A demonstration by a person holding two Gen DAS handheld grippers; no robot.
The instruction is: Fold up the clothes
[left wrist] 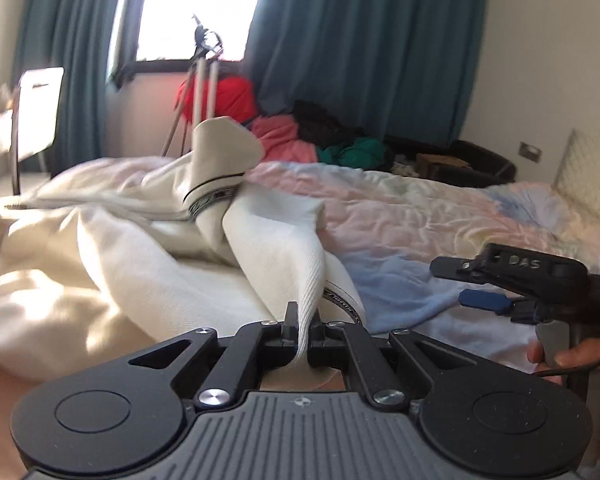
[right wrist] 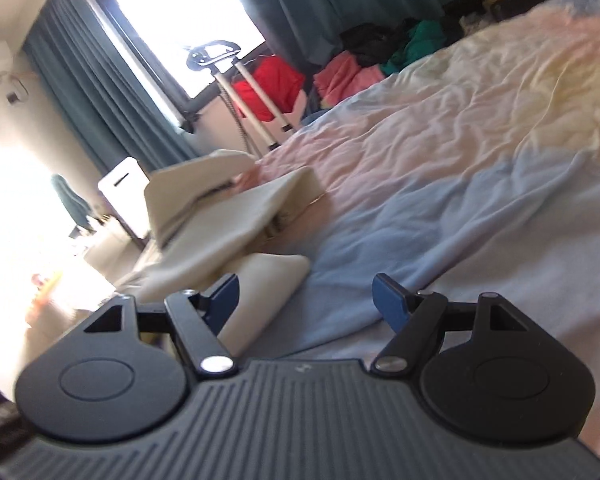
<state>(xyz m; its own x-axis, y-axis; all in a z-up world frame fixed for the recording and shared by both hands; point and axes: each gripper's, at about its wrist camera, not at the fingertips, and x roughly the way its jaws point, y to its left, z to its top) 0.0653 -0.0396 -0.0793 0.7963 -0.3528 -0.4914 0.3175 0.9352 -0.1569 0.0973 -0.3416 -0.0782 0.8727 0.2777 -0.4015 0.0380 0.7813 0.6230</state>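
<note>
Two claws are in play, and only one has cloth in it. My left claw is clamped tight on an edge of the white garment, which rises from its jaws in a taut ridge and runs back across the bed to a crumpled heap with a dark patterned band around it. My right claw stands wide apart with nothing between its blue pads, hovering low over the blue part of the bedspread, just beside a folded lobe of the same pale cloth. I judge the step in hand to be the early one: drawing the garment out flat before any fold is made, since most of it is bunched and twisted. Next, I reckon the right claw needs to pick up a matching edge or corner, so both can pull apart and lay the piece smooth. Which edge that is I cannot tell from here.
</note>
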